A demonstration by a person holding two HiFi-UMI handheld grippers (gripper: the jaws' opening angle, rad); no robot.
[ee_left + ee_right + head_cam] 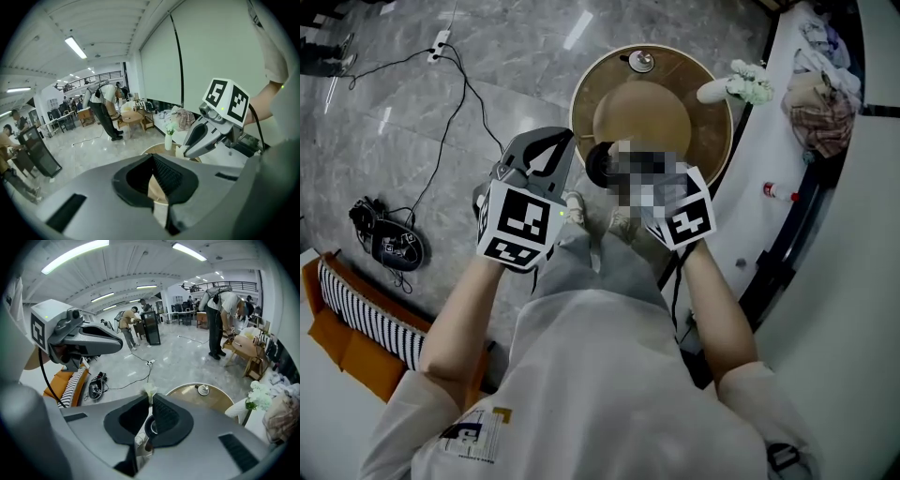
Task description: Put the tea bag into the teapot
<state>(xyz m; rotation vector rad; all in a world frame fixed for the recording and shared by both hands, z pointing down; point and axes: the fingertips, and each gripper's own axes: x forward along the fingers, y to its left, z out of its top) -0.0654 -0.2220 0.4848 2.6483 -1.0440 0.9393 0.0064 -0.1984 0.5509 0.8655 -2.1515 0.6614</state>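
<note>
Tea bag (pixel 149 391), pale, crumpled, pinched by right gripper (pixel 150 397) above dark teapot (pixel 600 168)

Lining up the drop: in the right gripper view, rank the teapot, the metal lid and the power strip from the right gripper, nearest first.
1. The teapot, directly below the right gripper jaws.
2. The metal lid, on the table, far side, to the right.
3. The power strip, on the floor beyond the table.

Open office hall: marble floor (pixel 384 103), desks (pixel 63 121) (mezzanine railing (pixel 91 78) above).
</note>
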